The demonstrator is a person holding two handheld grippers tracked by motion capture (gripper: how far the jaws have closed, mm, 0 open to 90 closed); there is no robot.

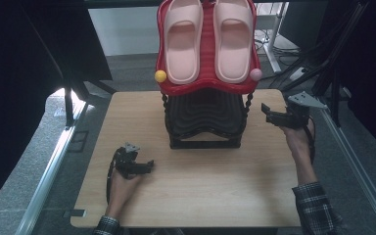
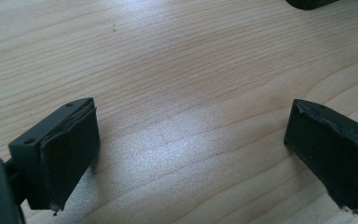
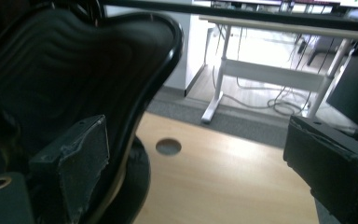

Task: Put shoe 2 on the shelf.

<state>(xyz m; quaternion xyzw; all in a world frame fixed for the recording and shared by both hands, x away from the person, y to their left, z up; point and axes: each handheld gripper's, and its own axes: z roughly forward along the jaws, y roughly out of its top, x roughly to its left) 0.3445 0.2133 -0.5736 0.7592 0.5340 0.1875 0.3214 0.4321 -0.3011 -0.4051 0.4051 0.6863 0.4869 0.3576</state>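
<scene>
- Pink slippers (image 1: 207, 36) are seen as a pair, side by side and toes toward the person, on the red top shelf (image 1: 206, 84) of a small rack at the far middle of the wooden table (image 1: 200, 191).
- A yellow ball (image 1: 160, 76) is fixed at the red shelf's left corner and a pink ball (image 1: 256, 74) at its right corner.
- Below the red shelf a black ribbed shelf (image 1: 205, 115) is carried on the same rack, with nothing lying on it.
- The right gripper (image 1: 269, 113) is held near the table's right edge, just beside the rack's right side, with its jaws spread wide and nothing between them.
- In the right gripper view the curved rim of the black ribbed shelf (image 3: 74, 84) is seen close past the left jaw, apart from the pads, and a round hole (image 3: 168, 146) in the tabletop lies between the jaws farther off.
- The left gripper (image 1: 149, 165) is rested low over the table's near left part, well apart from the rack.
- Its jaws are spread, with bare wood (image 2: 182, 102) alone between the pads.
</scene>
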